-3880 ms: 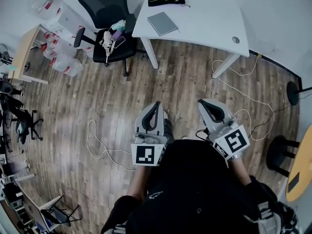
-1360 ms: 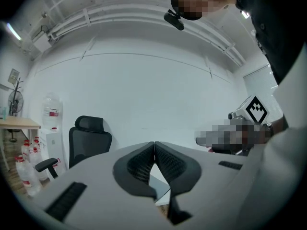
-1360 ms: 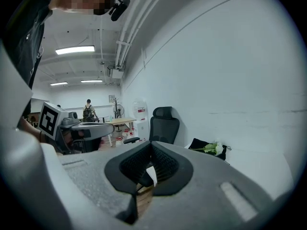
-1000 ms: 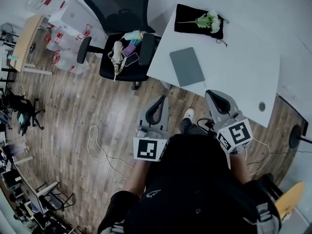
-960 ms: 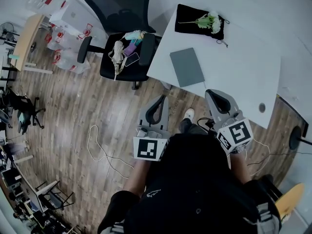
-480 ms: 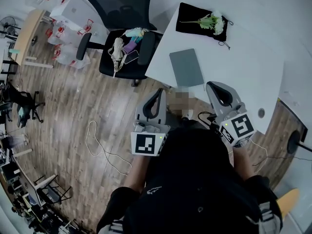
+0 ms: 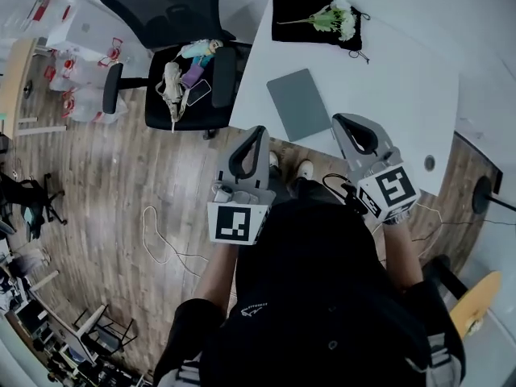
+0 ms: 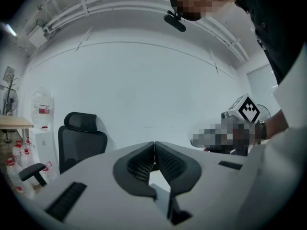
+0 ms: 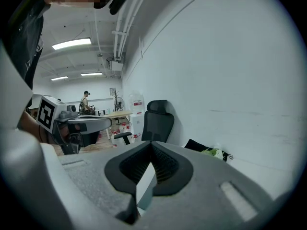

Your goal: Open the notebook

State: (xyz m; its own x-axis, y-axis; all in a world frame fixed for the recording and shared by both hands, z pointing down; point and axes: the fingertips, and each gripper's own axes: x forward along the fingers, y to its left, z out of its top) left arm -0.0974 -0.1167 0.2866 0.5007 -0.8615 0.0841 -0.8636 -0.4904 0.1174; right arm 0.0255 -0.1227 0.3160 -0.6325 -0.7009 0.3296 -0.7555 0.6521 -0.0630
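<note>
The grey notebook lies closed on the white table, near its front edge. My left gripper is shut with nothing in it; its tips hang at the table's edge, just left of and below the notebook. My right gripper is also shut and empty, over the table just right of the notebook's near corner. In the left gripper view the shut jaws' tips point level at a white wall. In the right gripper view the shut gripper points over the table; the notebook is hidden there.
A black cloth with a white flower lies at the table's far end. A black office chair loaded with small items stands left of the table. A cable trails over the wooden floor. Water bottles stand far left.
The person has walked up to the table. Both grippers, formerly over the floor, are now at the table's edge beside the notebook. Both stay shut.
</note>
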